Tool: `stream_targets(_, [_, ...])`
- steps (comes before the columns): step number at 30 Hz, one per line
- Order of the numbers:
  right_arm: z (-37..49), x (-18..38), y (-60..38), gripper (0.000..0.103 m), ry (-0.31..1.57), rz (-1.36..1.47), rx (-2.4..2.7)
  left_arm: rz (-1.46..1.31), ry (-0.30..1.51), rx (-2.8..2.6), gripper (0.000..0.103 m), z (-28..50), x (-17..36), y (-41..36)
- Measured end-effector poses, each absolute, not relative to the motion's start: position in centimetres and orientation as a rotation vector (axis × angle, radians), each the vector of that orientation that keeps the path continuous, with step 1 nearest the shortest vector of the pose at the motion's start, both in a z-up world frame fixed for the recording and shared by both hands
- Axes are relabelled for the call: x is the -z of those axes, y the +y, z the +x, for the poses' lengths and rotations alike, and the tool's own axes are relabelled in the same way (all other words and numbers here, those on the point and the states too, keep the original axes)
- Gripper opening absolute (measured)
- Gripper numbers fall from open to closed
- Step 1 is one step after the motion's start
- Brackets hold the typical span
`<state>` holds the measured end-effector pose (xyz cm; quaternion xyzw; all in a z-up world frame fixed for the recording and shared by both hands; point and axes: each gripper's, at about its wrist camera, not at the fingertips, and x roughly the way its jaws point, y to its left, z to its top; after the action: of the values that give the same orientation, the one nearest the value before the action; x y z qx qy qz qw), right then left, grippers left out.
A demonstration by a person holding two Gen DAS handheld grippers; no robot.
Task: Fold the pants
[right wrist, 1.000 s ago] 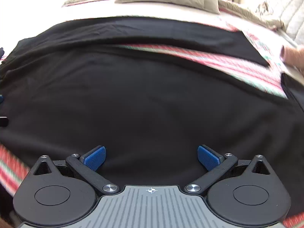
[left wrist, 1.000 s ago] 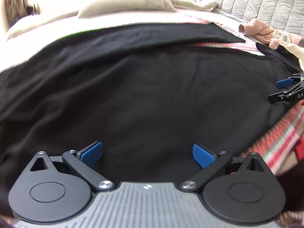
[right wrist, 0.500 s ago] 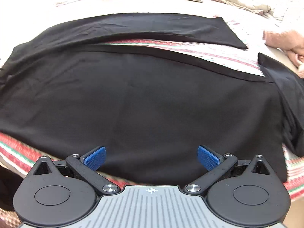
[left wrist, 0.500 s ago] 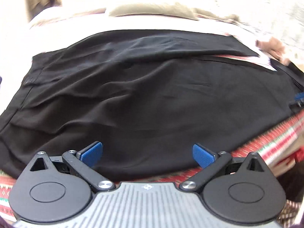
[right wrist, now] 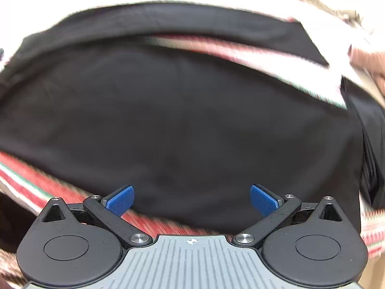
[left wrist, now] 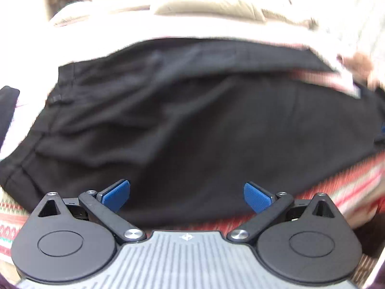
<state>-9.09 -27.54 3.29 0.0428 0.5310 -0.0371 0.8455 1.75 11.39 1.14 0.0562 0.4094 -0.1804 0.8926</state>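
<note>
Left wrist view: the left gripper (left wrist: 187, 193) is spread wide and holds nothing; its blue pads (left wrist: 115, 193) sit above the near edge of the black pants (left wrist: 192, 125). The pants lie spread flat on a bed covered by a striped blanket (left wrist: 336, 187). The waistband end (left wrist: 60, 91) lies to the left, and a beige pillow (left wrist: 211, 8) lies beyond the far leg.

Right wrist view: the right gripper (right wrist: 192, 200) is likewise spread and empty, above the near leg (right wrist: 192, 125). The far leg (right wrist: 168, 21) lies apart from it, with blanket showing between them.

Handling: the cloth appears thin, light and limp. It will likely sag and crease when lifted. Pinch at a hem or seam edge, not mid-panel, one gripper at each end of the near leg.
</note>
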Motion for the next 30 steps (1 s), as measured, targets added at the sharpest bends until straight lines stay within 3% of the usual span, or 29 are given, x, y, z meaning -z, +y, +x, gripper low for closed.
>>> stream_targets(7, [-3.4, -8.1, -22.6, 0.103, 0.969, 0.097, -0.025, -0.08, 0.782, 0.282, 0.103, 6.5, -4.6, 10.0])
stream_targets(12, [2.3, -9.2, -18.6, 0.103, 0.935, 0.058, -0.11, -0.148, 0.765, 0.156, 0.103, 10.8, -3.3, 10.0])
stream_targets(30, [24.6, -3.8, -8.2, 0.103, 0.882, -0.221, -0.313, -0.264, 0.833, -0.102, 0.103, 20.8, 1.8, 13.9])
